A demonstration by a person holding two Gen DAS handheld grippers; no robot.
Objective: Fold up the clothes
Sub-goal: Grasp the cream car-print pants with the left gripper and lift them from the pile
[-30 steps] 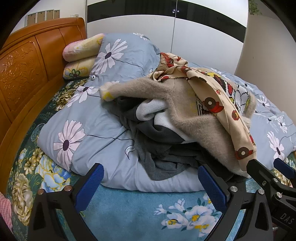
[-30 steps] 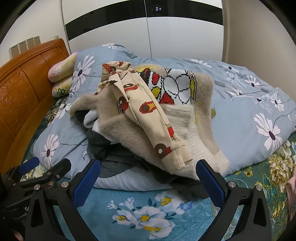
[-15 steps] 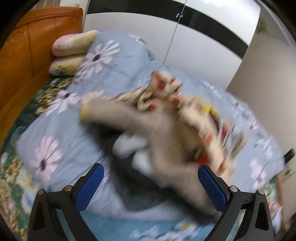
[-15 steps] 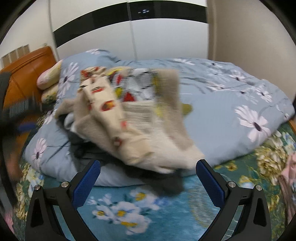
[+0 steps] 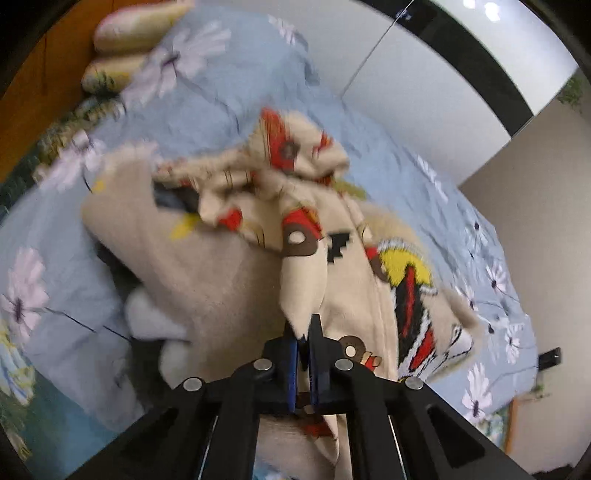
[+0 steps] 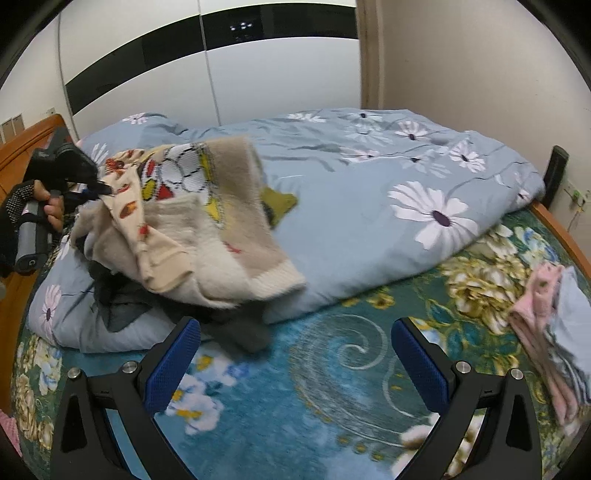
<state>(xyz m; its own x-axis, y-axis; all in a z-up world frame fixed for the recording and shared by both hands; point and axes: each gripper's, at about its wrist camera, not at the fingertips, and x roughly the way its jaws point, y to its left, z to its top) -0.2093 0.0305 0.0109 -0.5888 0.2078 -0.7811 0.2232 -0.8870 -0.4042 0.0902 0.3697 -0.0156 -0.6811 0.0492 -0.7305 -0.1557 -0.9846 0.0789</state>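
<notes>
A pile of clothes lies on a blue flowered duvet (image 6: 369,177). On top is a cream garment with red and brown prints (image 5: 295,206), over a beige fuzzy sweater with a knitted picture (image 5: 221,280); dark grey clothes (image 6: 236,332) lie under them. My left gripper (image 5: 303,336) is shut on a fold of the cream printed garment. It also shows in the right wrist view (image 6: 99,188), at the pile's left side, pinching that garment (image 6: 129,210). My right gripper (image 6: 295,358) is open and empty, low over the bedsheet in front of the pile.
A teal flowered bedsheet (image 6: 332,369) covers the bed front. Pink and light blue folded clothes (image 6: 546,332) lie at the right edge. A wooden headboard (image 5: 33,99) and pillows (image 5: 136,26) stand at the left, a wardrobe (image 6: 184,70) behind.
My left gripper moved forward over the pile and shut on the cream printed garment. My right gripper swung right and stays open.
</notes>
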